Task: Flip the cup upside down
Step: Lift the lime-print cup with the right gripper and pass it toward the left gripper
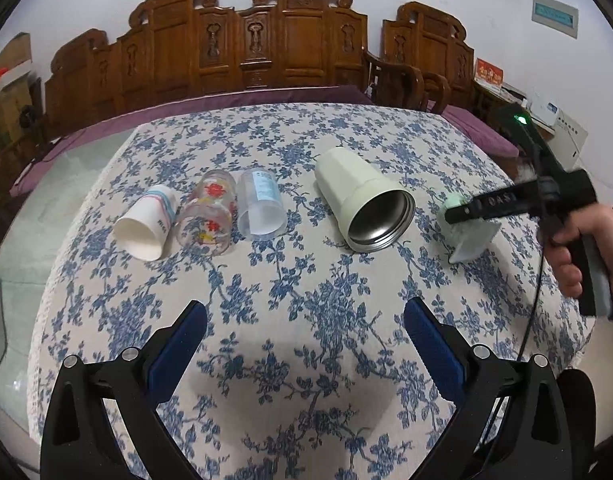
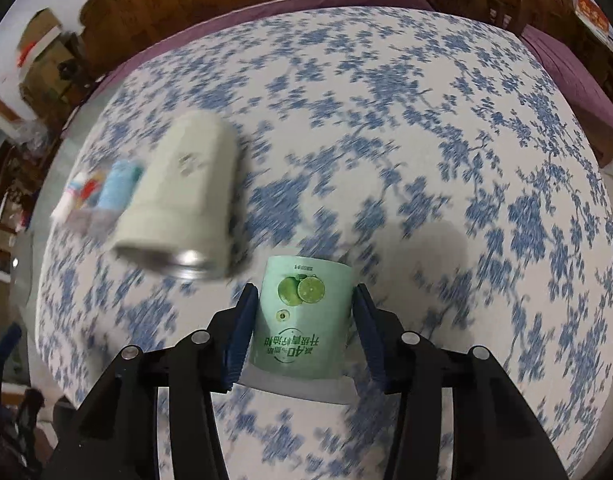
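Note:
My right gripper (image 2: 302, 328) is shut on a green paper cup (image 2: 302, 316) with a lime print, held above the tablecloth with its base away from me and its print upside down. In the left wrist view the same cup (image 1: 468, 232) hangs tilted in the right gripper (image 1: 462, 216) at the table's right. My left gripper (image 1: 306, 320) is open and empty over the near part of the table. A cream steel-lined tumbler (image 1: 360, 196) lies on its side in the middle; it also shows blurred in the right wrist view (image 2: 182, 200).
Left of the tumbler lie a clear plastic cup (image 1: 260, 204), a flowered glass (image 1: 208, 214) and a white paper cup (image 1: 146, 226), all on their sides. The blue-flowered tablecloth (image 1: 306, 360) covers the table. Carved wooden chairs (image 1: 282, 40) stand behind.

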Motion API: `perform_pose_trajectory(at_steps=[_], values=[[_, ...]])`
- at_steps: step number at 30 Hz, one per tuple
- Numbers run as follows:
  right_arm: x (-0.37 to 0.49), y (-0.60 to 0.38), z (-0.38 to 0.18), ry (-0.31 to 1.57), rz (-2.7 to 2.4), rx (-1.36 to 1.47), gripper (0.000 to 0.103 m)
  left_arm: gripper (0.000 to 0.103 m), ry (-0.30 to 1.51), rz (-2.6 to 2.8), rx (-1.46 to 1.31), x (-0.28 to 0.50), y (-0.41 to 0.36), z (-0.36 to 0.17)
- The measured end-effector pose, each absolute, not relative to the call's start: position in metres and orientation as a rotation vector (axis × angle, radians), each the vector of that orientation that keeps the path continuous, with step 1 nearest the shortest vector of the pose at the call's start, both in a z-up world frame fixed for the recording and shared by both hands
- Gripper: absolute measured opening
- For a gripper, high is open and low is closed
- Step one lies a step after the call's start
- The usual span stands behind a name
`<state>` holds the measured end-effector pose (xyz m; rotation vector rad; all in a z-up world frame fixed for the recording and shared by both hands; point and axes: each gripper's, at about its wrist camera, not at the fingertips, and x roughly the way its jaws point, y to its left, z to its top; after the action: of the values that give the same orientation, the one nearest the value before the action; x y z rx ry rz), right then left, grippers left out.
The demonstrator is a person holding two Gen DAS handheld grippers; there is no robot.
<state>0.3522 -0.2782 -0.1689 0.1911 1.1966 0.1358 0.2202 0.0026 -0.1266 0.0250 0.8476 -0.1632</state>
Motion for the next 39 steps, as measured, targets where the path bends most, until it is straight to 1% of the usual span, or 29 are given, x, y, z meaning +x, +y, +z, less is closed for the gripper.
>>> perform_pose_trajectory(at_steps=[6, 13, 19, 25, 26, 27, 28, 29, 34, 39], values=[[0.299, -0.229, -0.163, 1.177, 0.257, 0.149, 0.051, 0.095, 0.853, -0.134, 0.016, 0.202, 0.013, -0.129], [0.258, -0.179, -0.172, 1.188, 0.353, 0.135, 0.051, 0.095, 0.869, -0.082, 0.01, 0.189, 0.031, -0.133], [0.252, -0.157, -0.189, 1.212, 0.357, 0.093, 0.052, 0.095, 0.887, -0.058, 0.007, 0.186, 0.044, -0.134], [0.253, -0.158, -0.191, 1.187, 0.333, 0.101, 0.054, 0.095, 0.907, -0.062, -0.01, 0.188, 0.047, -0.131], [0.252, -0.16, -0.188, 1.174, 0.337, 0.113, 0.054, 0.095, 0.911, -0.063, -0.01, 0.188, 0.047, -0.13], [0.248, -0.163, -0.181, 1.144, 0.341, 0.126, 0.059, 0.095, 0.915, -0.066, -0.01, 0.189, 0.046, -0.129], [0.245, -0.165, -0.175, 1.121, 0.338, 0.124, 0.065, 0.095, 0.916, -0.069, -0.01, 0.189, 0.045, -0.127], [0.243, -0.166, -0.17, 1.102, 0.336, 0.116, 0.067, 0.095, 0.917, -0.073, -0.01, 0.19, 0.044, -0.126], [0.222, -0.18, -0.14, 1.003, 0.329, 0.104, 0.072, 0.095, 0.932, -0.103, 0.004, 0.196, 0.03, -0.121], [0.196, -0.2, -0.122, 0.934, 0.286, 0.075, 0.073, 0.095, 0.969, -0.151, 0.01, 0.205, 0.007, -0.12]])
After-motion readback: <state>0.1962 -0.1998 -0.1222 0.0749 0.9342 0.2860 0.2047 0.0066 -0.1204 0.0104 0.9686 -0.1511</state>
